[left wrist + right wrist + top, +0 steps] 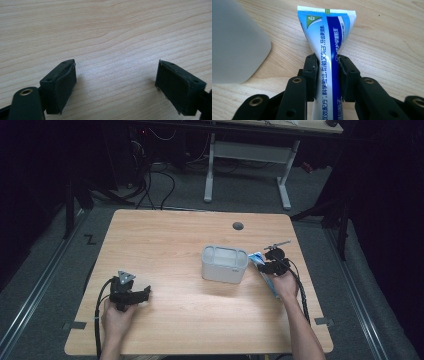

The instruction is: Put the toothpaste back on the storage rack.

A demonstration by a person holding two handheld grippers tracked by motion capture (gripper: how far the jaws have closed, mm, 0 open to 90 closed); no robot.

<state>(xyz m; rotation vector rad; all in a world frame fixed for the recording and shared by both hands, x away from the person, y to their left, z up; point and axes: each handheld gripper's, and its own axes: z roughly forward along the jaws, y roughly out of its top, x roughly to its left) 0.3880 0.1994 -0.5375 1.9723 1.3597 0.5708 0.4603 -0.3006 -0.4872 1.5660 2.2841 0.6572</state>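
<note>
My black right claw pinches a white toothpaste tube with blue bands, a green triangle and white lettering. The rectangular plastic bin is pale grey; the wooden table is light, streaked with grain.

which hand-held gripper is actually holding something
The right hand-held gripper: its jaws clamp a blue-and-white toothpaste tube. The left hand-held gripper is open over bare table.

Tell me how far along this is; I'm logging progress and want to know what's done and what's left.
Done: the right gripper has shut on the blue-and-white toothpaste tube, gripped across its middle. In hand: the tube is held just to the right of the grey rectangular plastic container, not inside it. Left, probably: bringing the tube over the container and releasing it. The left gripper is open above bare wooden table, holding nothing.
</note>
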